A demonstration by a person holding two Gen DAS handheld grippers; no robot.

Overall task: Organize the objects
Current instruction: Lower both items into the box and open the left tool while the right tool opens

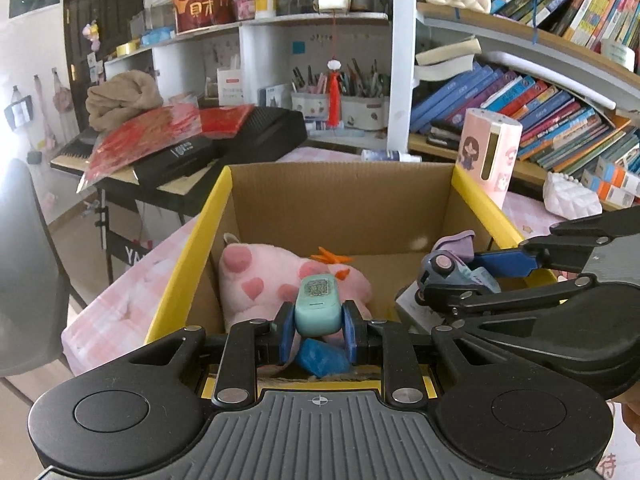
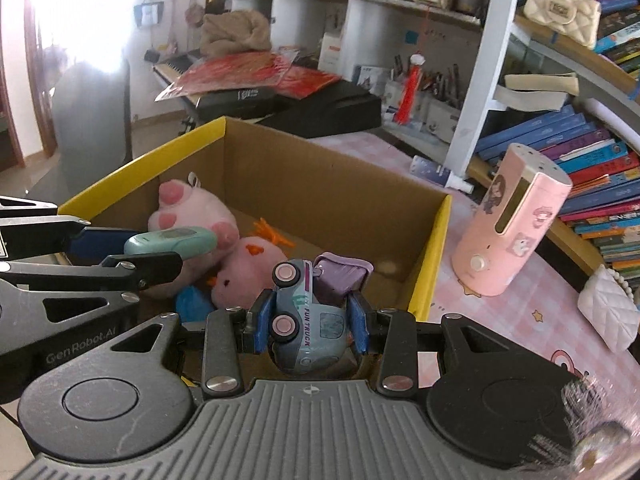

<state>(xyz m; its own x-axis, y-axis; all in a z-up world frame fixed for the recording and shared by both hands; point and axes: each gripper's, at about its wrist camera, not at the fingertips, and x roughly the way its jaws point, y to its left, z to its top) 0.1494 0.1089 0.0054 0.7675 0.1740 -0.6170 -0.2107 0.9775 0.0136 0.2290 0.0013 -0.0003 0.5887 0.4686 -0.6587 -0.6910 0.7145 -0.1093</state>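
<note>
A small green gadget (image 1: 318, 306) was clamped in the left gripper (image 1: 318, 326) and a toy truck (image 2: 306, 320) in the right gripper (image 2: 310, 326), both held over the cardboard box (image 2: 434, 248). Both were judged light, hard and slippery; flat sides were best pinched.

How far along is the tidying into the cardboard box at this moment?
Done: pink plush toys and a blue item lie in the cardboard box. In hand: left gripper holds a teal device, right gripper a toy truck, above the box. Left: releasing both.
</note>
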